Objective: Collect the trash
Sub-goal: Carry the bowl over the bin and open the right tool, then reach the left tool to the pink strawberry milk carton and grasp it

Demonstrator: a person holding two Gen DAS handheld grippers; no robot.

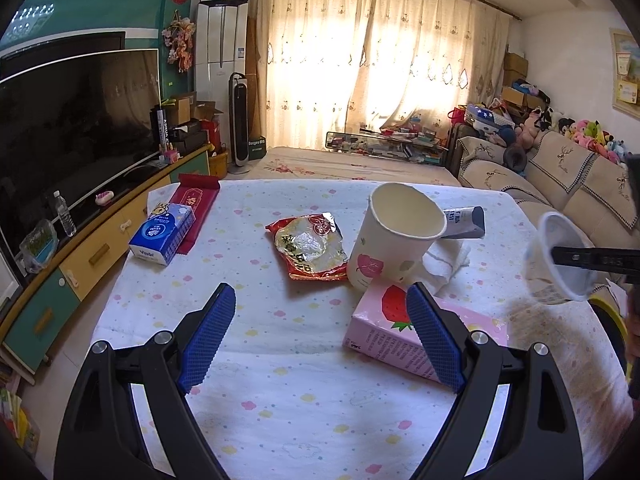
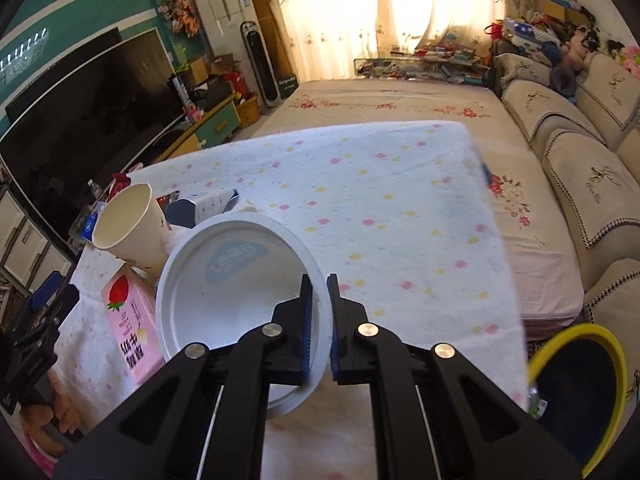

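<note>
While rim pinched, white cup (image 2: pixel 240 292) between right gripper (image 2: pixel 319 300) fingers

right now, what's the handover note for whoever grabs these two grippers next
Right gripper: shut on the rim of the white plastic cup, cup lifted off the table.
Left gripper: open, empty, hanging over the table near the pink strawberry carton.
Yellow-rimmed bin: off the table's edge, on the right gripper's side.
Done: the white cup is picked up, not yet binned.
Left: drop the cup in the bin, then likely the paper cup, red snack wrapper, pink carton, the blue and white carton and crumpled tissue.
</note>
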